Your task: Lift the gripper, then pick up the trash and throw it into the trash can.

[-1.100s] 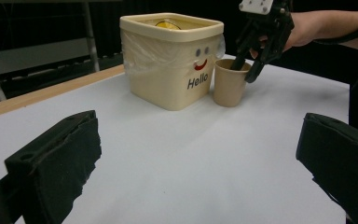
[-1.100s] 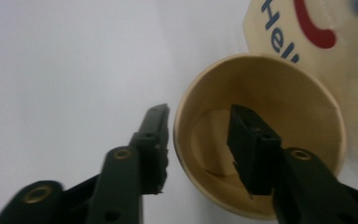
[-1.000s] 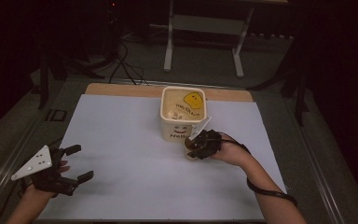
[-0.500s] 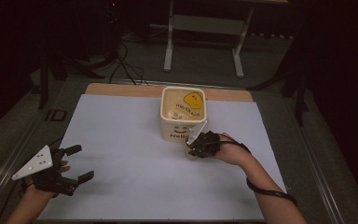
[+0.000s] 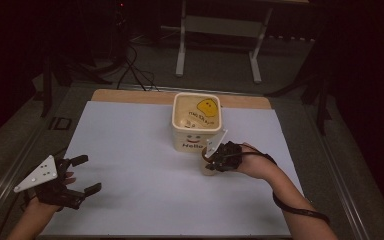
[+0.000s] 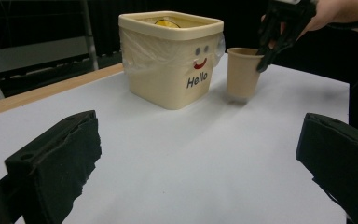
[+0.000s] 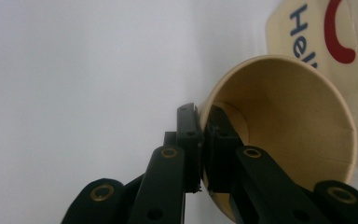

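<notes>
We find the right gripper [image 5: 215,159] clamped on the cup [image 6: 242,72] rim, cup just off the table [image 5: 130,145] beside the bin [image 5: 196,122] toward the right edge, the left gripper [image 5: 75,182] spread and idle; next, we judge, lift and tip it over the bin.

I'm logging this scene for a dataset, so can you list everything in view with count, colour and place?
Tub: one, cream, "Hello" smiley face, clear liner, far centre of the table.
Paper cup: one, tan, upright beside the tub, rim pinched.
Table sheet: one, white, over a wooden top.
Metal frame: one, grey, floor beyond the table.
Cables: several, black, floor at far left.
Left gripper: black, open, near left.
Right gripper: black, shut on the cup's rim.
</notes>
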